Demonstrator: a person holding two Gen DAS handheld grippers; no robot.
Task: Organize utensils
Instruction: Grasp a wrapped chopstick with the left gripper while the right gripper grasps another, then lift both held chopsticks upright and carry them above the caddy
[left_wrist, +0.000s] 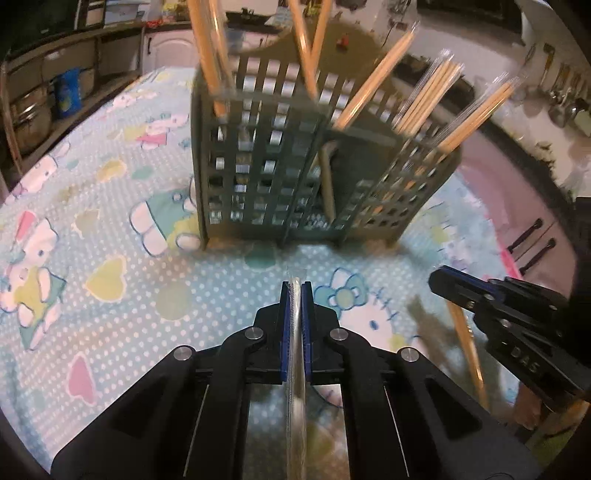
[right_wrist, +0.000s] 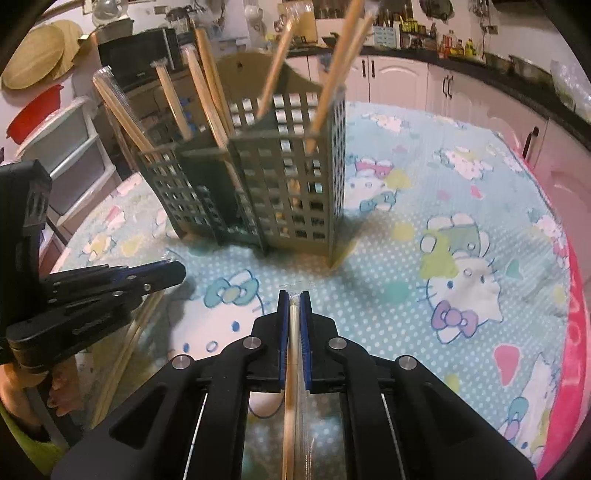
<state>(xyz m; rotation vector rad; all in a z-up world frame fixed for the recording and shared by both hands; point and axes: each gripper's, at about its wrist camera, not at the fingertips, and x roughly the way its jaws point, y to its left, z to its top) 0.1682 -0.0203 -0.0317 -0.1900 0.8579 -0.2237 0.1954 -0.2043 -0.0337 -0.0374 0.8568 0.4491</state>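
Note:
A dark green lattice utensil holder (left_wrist: 258, 166) (right_wrist: 295, 177) stands on the table ahead of both grippers. Several plastic-wrapped wooden chopsticks (left_wrist: 424, 99) (right_wrist: 207, 96) lean out of its compartments. My left gripper (left_wrist: 295, 291) is shut on a clear-wrapped pair of chopsticks (left_wrist: 296, 350) that runs back between its blue pads. My right gripper (right_wrist: 294, 299) is shut on another wrapped wooden pair (right_wrist: 291, 369). Each gripper shows in the other's view, the right one (left_wrist: 441, 282) at the right edge and the left one (right_wrist: 173, 273) at the left edge, both low over the cloth in front of the holder.
A round table carries a pale blue cartoon-cat cloth (left_wrist: 110, 221) (right_wrist: 461, 229) with a pink rim (right_wrist: 576, 332). Kitchen cabinets (right_wrist: 406, 85) and a shelf with pots (left_wrist: 33, 118) stand around it. A hand (right_wrist: 55, 391) holds the left gripper's handle.

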